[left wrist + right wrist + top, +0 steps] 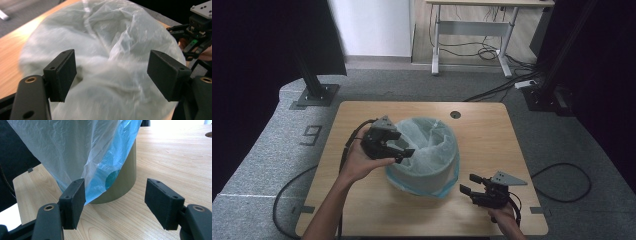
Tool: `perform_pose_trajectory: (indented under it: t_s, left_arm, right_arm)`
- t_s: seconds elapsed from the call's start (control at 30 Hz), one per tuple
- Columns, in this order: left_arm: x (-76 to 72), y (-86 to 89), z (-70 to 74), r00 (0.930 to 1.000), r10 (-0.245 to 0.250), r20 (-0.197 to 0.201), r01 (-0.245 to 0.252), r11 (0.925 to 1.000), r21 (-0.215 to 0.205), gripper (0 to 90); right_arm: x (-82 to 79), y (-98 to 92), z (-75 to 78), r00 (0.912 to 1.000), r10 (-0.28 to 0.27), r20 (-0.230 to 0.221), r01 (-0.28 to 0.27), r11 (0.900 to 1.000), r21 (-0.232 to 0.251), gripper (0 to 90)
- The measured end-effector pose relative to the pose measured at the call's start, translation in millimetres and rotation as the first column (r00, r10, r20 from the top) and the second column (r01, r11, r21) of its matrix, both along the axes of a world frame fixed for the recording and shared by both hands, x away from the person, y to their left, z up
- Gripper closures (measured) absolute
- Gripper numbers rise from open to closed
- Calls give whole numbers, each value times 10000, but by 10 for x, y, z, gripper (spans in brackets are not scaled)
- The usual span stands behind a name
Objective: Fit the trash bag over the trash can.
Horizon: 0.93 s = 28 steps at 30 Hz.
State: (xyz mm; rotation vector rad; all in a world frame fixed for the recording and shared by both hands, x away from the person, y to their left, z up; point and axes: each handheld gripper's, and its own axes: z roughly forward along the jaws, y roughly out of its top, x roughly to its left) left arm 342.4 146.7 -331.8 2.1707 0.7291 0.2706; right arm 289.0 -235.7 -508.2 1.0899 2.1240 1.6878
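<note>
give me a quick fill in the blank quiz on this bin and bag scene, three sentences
1. The bin on the wooden table is lined with a thin plastic ____.
2. The left gripper hovers over the bin's open top with its fingers ____.
3. The right gripper sits low beside the bin, with ____ held between its fingers.

Missing words: bag; open; nothing

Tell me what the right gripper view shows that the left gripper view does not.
Right gripper view: the bin's olive wall standing on the table, with the bag's blue edge hanging down over it. Left gripper view: the bag's crumpled top and the right gripper beyond it. Both: the plastic bag and open black jaws.
</note>
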Motion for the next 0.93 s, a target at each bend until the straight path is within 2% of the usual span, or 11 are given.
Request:
perform_pose_trajectory:
  t_s: [0.1,0.2,0.3,0.53,0.73,0.93]
  left_arm:
    - [-126,162,-66,9992,240,309,-235,9996,-163,236]
    - [-218,314,-162,9980,515,371,-501,9980,-385,236]
    - [-304,434,-269,9945,922,498,-912,9956,-221,236]
    - [-447,654,-457,9891,1377,523,-1365,9903,-261,235]
    - [-484,766,-546,9870,1564,377,-1553,9874,-319,233]
    - [-464,799,-580,9859,1646,284,-1635,9859,-368,232]
  right_arm:
    - [3,-1,-1,10000,-4,-5,4,10000,-7,321]
    - [8,-1,-3,10000,-42,-25,42,10000,3,321]
    - [14,-5,-6,10000,-52,-35,52,10000,-35,321]
    - [41,-23,-30,9998,-174,-77,173,9998,-123,321]
    - [54,-42,-36,9996,-275,-78,274,9995,-144,320]
    - [54,-63,-21,9994,-347,-14,347,9994,-98,319]
